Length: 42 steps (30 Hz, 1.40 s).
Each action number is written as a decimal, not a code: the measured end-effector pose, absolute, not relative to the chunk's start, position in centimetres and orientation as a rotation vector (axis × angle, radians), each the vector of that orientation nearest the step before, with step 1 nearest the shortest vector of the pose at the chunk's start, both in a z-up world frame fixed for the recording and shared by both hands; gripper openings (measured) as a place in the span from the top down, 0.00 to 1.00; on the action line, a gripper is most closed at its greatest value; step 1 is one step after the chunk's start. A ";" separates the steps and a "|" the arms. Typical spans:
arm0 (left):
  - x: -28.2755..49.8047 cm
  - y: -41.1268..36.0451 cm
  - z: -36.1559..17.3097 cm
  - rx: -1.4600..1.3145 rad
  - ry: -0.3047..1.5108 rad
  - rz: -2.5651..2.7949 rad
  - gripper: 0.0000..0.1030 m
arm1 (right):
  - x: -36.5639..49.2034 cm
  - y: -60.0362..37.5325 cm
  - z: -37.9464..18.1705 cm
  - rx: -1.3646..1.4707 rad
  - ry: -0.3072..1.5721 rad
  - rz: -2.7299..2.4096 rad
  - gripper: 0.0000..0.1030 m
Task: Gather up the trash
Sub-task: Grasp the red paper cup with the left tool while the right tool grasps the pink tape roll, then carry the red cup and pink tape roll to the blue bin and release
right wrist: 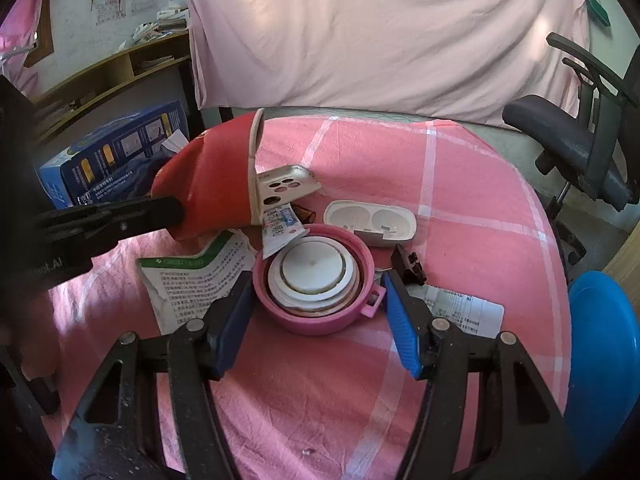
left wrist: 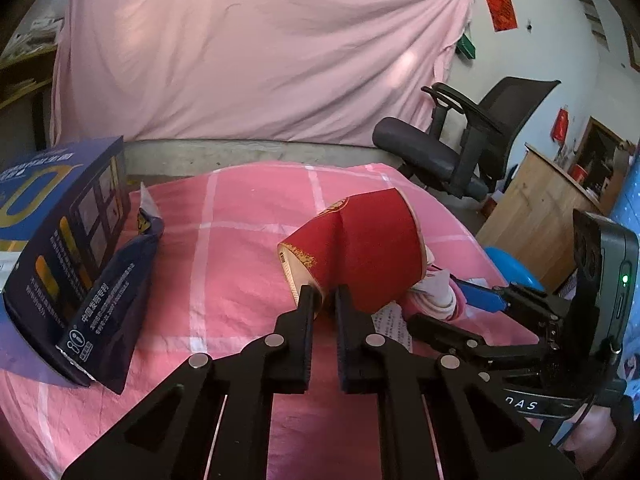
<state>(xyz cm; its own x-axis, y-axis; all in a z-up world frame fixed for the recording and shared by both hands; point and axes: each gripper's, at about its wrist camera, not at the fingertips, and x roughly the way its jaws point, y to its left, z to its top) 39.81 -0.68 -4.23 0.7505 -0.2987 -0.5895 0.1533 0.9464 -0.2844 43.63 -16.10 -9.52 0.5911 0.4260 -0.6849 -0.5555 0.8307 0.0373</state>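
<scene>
My left gripper is shut on the crushed lower end of a red paper cup, which lies on its side over the pink checked cloth. In the right wrist view the same cup is at the left, pinched by the left gripper. A round pink lid with a white insert sits between the blue pads of my right gripper, and both pads touch its rim. The right gripper shows at the right of the left wrist view.
On the table lie a phone case, an open white case, a printed packet, a label and a black clip. A blue box and dark bag stand left. An office chair and a blue bin are right.
</scene>
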 end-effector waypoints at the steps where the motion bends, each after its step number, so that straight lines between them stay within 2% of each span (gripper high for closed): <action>1: 39.6 -0.7 -4.2 -0.221 0.674 -0.247 0.93 | 43.6 -16.1 -9.5 -0.185 0.741 0.575 0.16; 12: 36.7 -0.8 -3.4 -0.224 0.609 -0.142 0.93 | 41.7 -17.6 -8.6 -0.127 0.682 0.594 0.16; 30: 34.4 -9.2 4.7 -0.043 0.316 -0.179 0.93 | 34.1 -27.3 -0.5 0.030 0.082 0.406 0.16; 38: 36.6 -16.4 6.3 0.038 0.288 -0.318 0.93 | 34.5 -34.1 -0.5 0.127 0.081 0.232 0.18; 39: 37.2 -17.3 6.2 0.039 0.301 -0.334 0.93 | 34.9 -35.2 -0.9 0.153 0.102 0.209 0.19; 41: 38.7 -19.2 5.8 0.028 0.331 -0.366 0.93 | 36.3 -37.3 -1.9 0.185 0.161 0.150 0.53; 42: 39.4 -20.2 5.5 0.024 0.346 -0.377 0.93 | 37.0 -38.2 -2.5 0.202 0.190 0.132 0.53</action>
<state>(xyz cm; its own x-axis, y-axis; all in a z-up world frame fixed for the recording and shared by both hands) 39.38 -20.16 5.47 0.8719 -0.3565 -0.3356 0.3647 0.9302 -0.0407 36.99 -38.18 -2.47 0.9734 0.1491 -0.1741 -0.1111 0.9712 0.2109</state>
